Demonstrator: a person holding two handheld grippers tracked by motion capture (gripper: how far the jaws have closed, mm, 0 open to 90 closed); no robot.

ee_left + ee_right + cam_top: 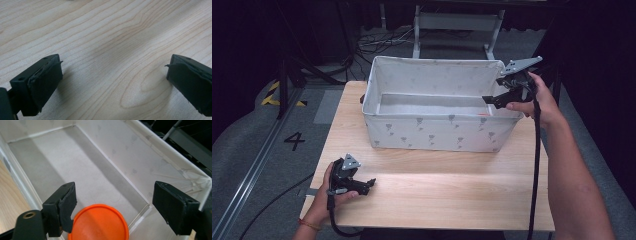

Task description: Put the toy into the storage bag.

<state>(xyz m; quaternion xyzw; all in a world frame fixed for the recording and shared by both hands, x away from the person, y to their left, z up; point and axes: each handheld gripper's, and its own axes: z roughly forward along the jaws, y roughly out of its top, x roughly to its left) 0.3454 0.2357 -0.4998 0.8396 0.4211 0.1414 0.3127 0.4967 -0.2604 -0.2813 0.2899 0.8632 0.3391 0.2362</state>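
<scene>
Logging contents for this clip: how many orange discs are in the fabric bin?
1. An orange disc lies on the bin floor beneath the open right claw; the near wall could hide others.

The left gripper [373, 182] sits low in the left hand [324, 192], jaws wide apart. The right gripper [487, 100], raised in the right hand [539, 102], also gapes, nothing between its jaws.

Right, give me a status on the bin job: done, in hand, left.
Done: an orange disc lies on the floor of the white fabric bin. In hand: nothing; the right gripper hangs open over the disc inside the bin, and the left gripper sits open over bare wooden table. Left: nothing else waits on the table.
</scene>
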